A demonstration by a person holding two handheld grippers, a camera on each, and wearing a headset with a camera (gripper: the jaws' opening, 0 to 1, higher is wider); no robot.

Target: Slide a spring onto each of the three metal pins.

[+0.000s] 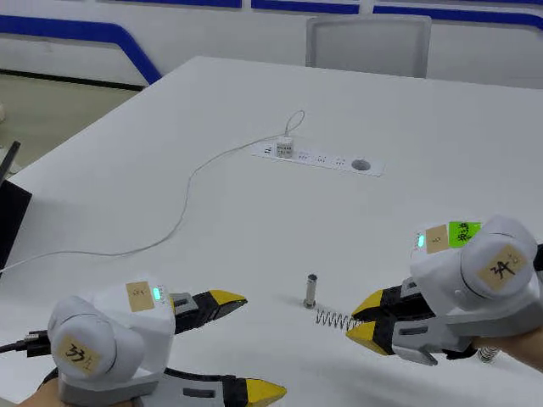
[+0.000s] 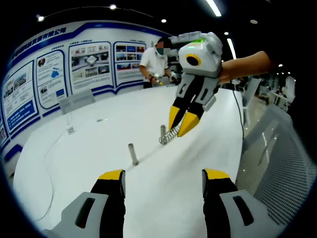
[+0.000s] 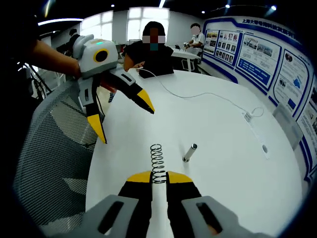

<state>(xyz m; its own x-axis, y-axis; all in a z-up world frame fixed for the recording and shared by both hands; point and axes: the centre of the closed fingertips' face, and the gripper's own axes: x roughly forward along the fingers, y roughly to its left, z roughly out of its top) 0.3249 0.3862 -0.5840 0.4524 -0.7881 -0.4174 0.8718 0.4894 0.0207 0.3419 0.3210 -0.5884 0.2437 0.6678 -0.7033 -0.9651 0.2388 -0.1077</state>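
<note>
Between jaws of right gripper (image 3: 158, 177), spring (image 3: 157, 159) end.

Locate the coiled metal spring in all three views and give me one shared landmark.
Head view: coiled metal spring lower centre-right, at the right gripper tips.
Left gripper view: spring at centre, below the right gripper.
Right gripper view: spring at bottom centre, clamped in the gripper.
Shared landmark: the short silver metal pin beside the spring.
</note>
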